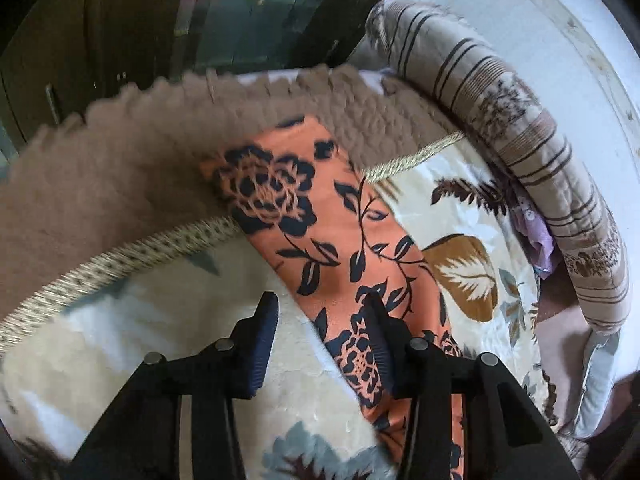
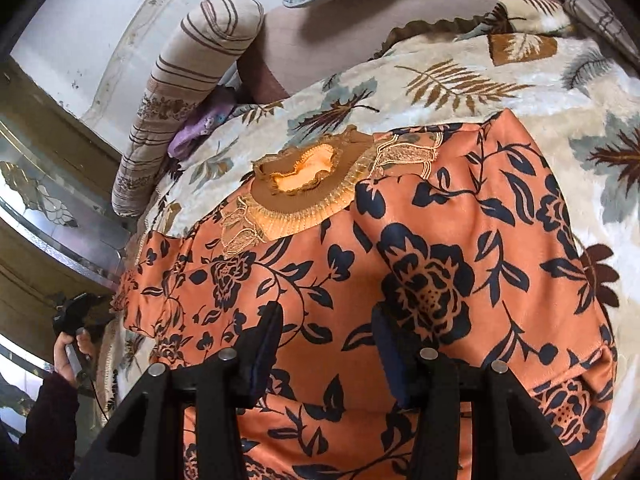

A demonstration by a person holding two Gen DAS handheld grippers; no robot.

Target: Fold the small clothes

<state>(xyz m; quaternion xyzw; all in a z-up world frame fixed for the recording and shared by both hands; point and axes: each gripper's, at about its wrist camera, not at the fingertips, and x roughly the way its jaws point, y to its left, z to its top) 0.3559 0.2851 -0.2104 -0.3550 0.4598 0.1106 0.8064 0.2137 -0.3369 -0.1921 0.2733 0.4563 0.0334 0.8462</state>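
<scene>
orange floral garment point(image 2: 400, 260) spread flat on my leaf-print blanket point(image 2: 520, 92).
my left gripper point(image 1: 324, 312) and right gripper point(image 2: 326, 320) hover part-open above it, gripping nothing.

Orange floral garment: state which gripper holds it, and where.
Neither. The left gripper and right gripper both hover open over the orange floral garment, pinching nothing.

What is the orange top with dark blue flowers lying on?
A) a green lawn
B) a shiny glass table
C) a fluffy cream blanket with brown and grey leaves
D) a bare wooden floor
C: in the right wrist view the orange top with dark blue flowers lies spread on the fluffy cream blanket with brown and grey leaves, which shows all around its collar end and sides.
</scene>
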